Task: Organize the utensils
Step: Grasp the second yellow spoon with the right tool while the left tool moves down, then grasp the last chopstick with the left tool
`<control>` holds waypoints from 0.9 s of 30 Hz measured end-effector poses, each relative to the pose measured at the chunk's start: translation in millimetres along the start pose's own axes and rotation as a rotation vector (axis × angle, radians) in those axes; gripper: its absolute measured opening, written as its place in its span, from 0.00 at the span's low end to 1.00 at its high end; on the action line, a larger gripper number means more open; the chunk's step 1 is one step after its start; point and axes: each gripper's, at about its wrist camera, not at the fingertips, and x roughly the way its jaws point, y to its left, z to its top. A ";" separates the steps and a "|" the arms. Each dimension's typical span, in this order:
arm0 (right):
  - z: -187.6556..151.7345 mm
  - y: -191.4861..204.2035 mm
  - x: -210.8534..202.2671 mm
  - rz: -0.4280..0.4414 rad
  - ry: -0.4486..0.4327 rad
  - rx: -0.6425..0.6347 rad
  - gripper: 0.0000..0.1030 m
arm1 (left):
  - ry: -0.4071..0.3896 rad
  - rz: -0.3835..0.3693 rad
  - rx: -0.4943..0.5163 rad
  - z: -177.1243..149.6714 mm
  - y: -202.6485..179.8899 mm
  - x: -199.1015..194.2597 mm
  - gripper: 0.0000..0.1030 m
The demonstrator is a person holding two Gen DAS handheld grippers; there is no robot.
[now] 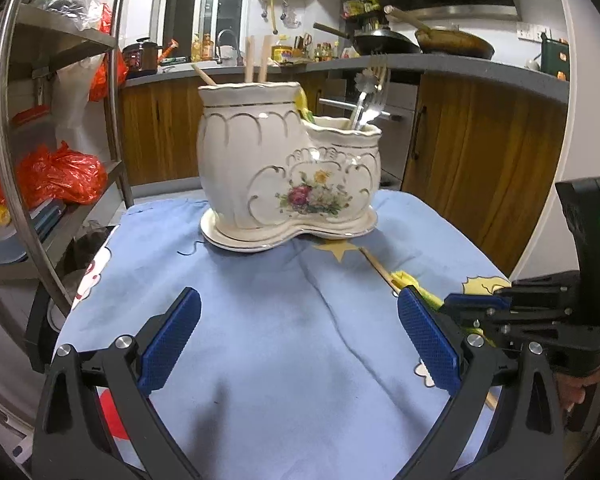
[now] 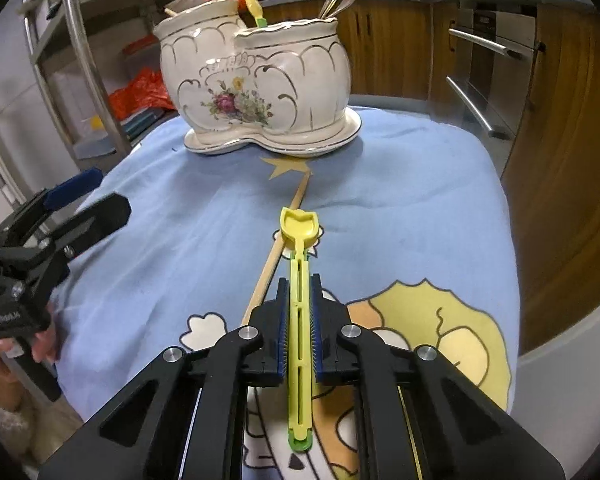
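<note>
A white floral ceramic utensil holder with two compartments stands on the blue cloth. Its taller compartment holds wooden chopsticks, its lower one metal forks; a yellow spoon sticks up between them. My right gripper is shut on a yellow plastic spoon, bowl pointing toward the holder, low over the cloth. A single wooden chopstick lies on the cloth beside it. My left gripper is open and empty over the cloth, short of the holder.
The blue cartoon-print cloth covers a small round table. A metal shelf rack with red bags stands at the left. Wooden kitchen cabinets and an oven lie behind and to the right.
</note>
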 end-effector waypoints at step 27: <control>-6.1 -39.1 -42.0 0.011 -0.192 0.018 0.10 | 0.349 -0.007 0.118 1.8 -96.9 66.9 0.25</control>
